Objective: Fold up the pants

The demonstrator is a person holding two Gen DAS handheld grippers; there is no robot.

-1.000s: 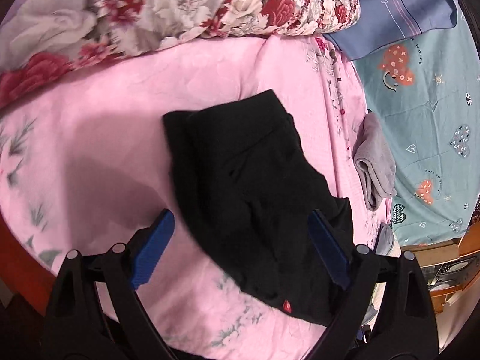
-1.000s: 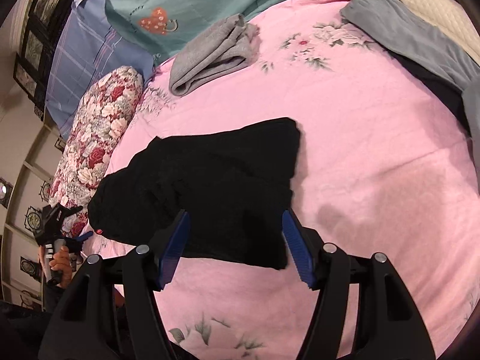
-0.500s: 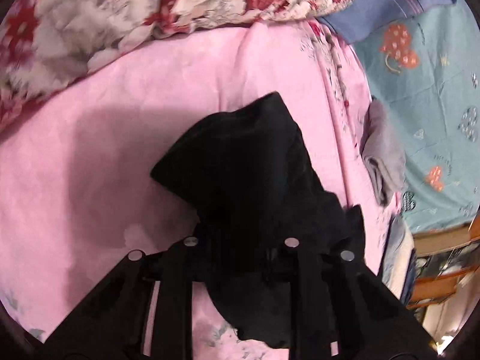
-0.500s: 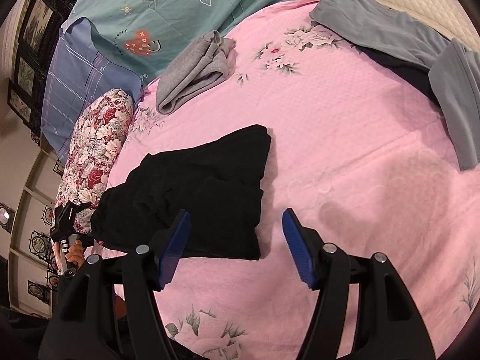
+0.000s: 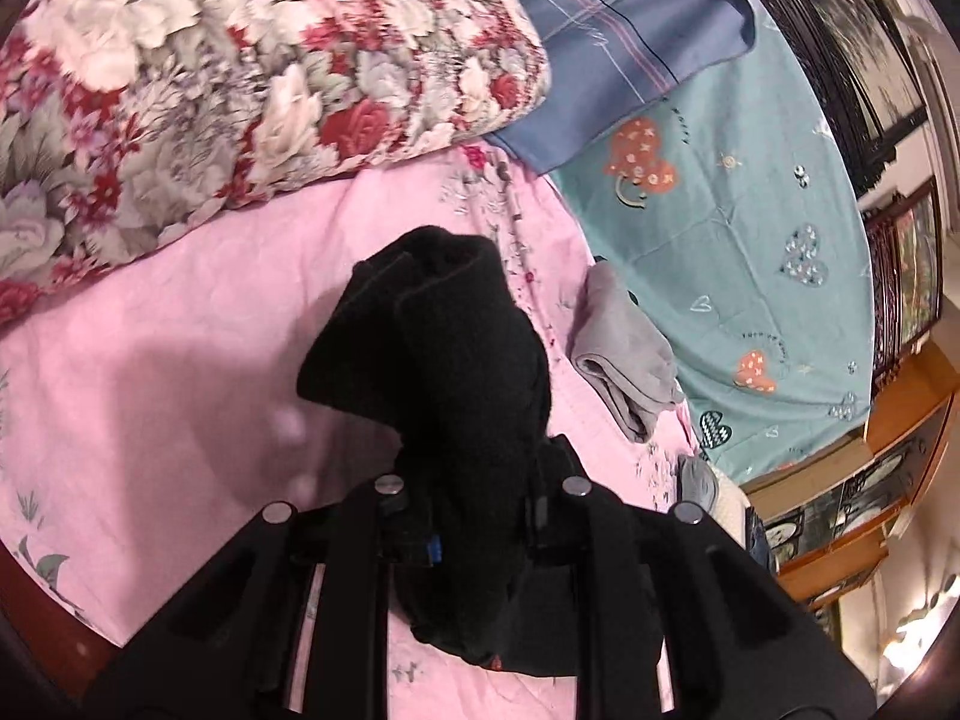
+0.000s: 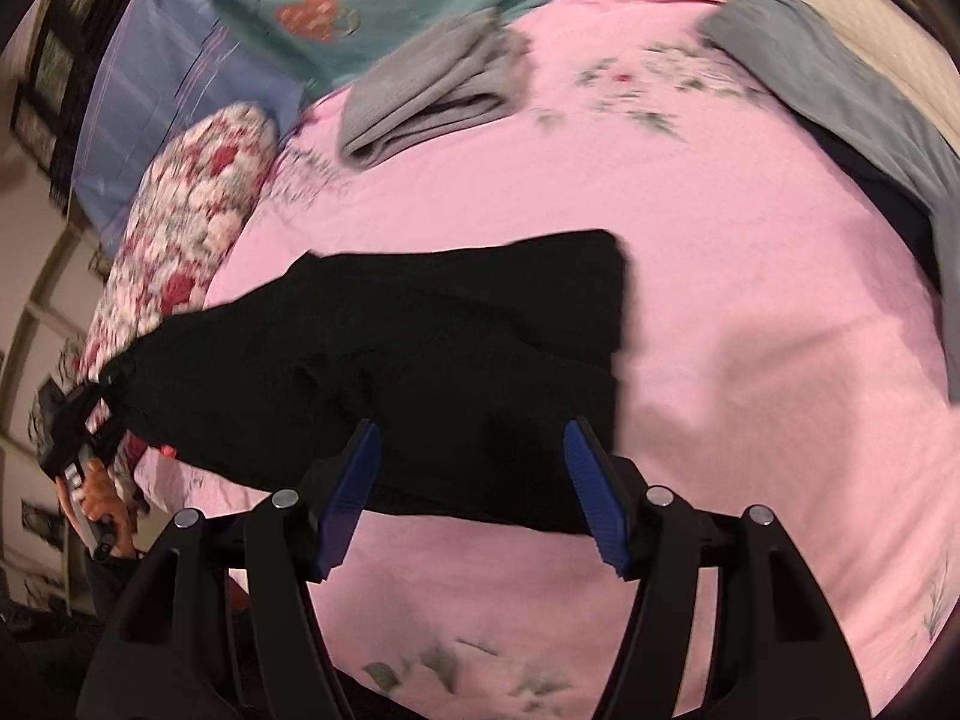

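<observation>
The black pants (image 6: 432,360) lie partly folded on the pink bedsheet (image 6: 750,276). In the left wrist view my left gripper (image 5: 480,498) is shut on one end of the black pants (image 5: 456,372), which bunch up between its fingers and hide the blue pads. In the right wrist view that end is lifted at the far left, where the left gripper (image 6: 90,420) holds it. My right gripper (image 6: 474,480) is open, its blue fingers (image 6: 354,480) low over the near edge of the pants, holding nothing.
A folded grey garment (image 6: 432,90) lies at the far edge of the sheet, also in the left wrist view (image 5: 624,354). A floral pillow (image 5: 240,72) and a blue pillow (image 5: 606,30) lie beyond. Grey and dark clothes (image 6: 852,102) lie at the right.
My left gripper closed on the end of the pants and lifted it. My right gripper moved closer over the pants' near edge and stayed open.
</observation>
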